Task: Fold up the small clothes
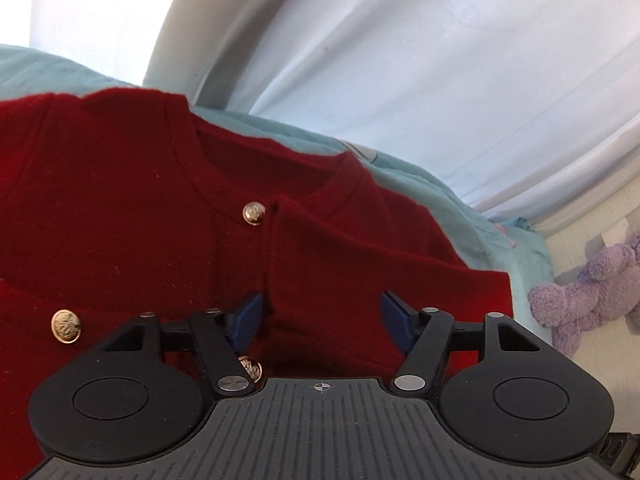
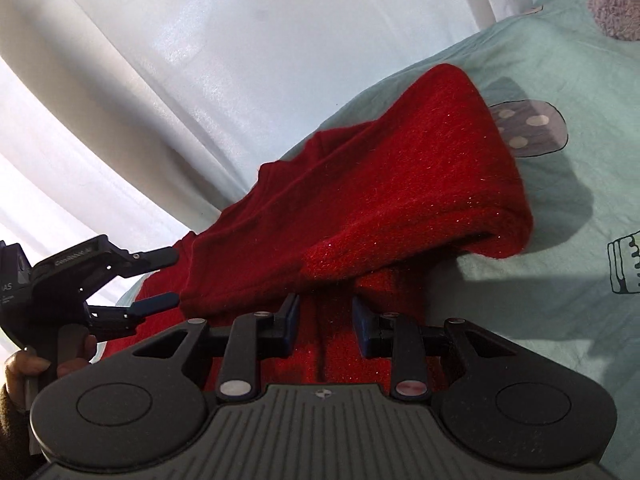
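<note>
A small dark red knit cardigan [image 1: 140, 200] with gold buttons [image 1: 253, 213] lies on a light teal sheet [image 1: 460, 200]. My left gripper [image 1: 320, 312] is open, its blue pads either side of the cardigan's button placket near the hem. In the right wrist view the cardigan [image 2: 380, 208] is bunched and partly lifted, one side raised in a fold. My right gripper [image 2: 326, 322] is open with red knit between its blue pads, not clamped. The left gripper [image 2: 160, 280] shows there at the left, open at the cardigan's edge.
White curtains [image 1: 400, 60] hang behind the bed. A purple plush toy [image 1: 592, 292] lies at the right by a cream wall; it also shows in the right wrist view [image 2: 616, 4]. The teal sheet [image 2: 560, 240] has printed drawings.
</note>
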`<action>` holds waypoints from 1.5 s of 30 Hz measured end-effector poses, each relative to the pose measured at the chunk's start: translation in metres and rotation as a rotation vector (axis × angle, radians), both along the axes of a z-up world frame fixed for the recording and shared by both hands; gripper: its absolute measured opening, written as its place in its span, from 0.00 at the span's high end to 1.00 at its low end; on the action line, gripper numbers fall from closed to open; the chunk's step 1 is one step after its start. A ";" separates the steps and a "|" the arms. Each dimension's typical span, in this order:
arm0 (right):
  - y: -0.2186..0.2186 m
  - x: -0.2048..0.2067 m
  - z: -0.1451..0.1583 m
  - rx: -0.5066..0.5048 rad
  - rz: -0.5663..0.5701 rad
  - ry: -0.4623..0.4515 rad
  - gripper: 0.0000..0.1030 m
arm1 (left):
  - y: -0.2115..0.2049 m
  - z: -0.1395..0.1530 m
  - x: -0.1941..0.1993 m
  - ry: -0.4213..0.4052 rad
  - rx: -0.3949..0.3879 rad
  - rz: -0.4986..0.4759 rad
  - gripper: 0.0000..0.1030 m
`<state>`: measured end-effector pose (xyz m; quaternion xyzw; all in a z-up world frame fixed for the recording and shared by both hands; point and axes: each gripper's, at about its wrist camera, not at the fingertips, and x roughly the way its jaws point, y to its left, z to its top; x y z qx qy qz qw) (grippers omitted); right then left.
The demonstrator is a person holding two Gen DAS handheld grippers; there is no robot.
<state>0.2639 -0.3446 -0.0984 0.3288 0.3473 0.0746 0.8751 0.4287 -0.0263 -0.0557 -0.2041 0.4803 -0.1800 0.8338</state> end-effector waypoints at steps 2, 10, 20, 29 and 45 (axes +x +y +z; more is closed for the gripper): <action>-0.006 -0.003 0.002 0.016 -0.012 0.003 0.72 | -0.006 -0.010 0.005 0.031 0.000 -0.028 0.48; -0.020 0.003 0.002 0.133 -0.051 -0.011 0.60 | 0.012 0.003 0.000 -0.014 -0.070 -0.016 0.84; -0.036 0.018 -0.002 0.321 -0.121 0.000 0.44 | 0.069 0.041 -0.031 -0.158 0.192 0.087 0.77; -0.030 0.022 -0.015 0.295 -0.163 0.087 0.82 | 0.084 -0.008 -0.006 -0.024 0.129 0.124 0.51; 0.005 0.029 0.014 0.109 0.003 -0.001 0.88 | 0.101 0.032 -0.029 -0.176 0.246 0.192 0.83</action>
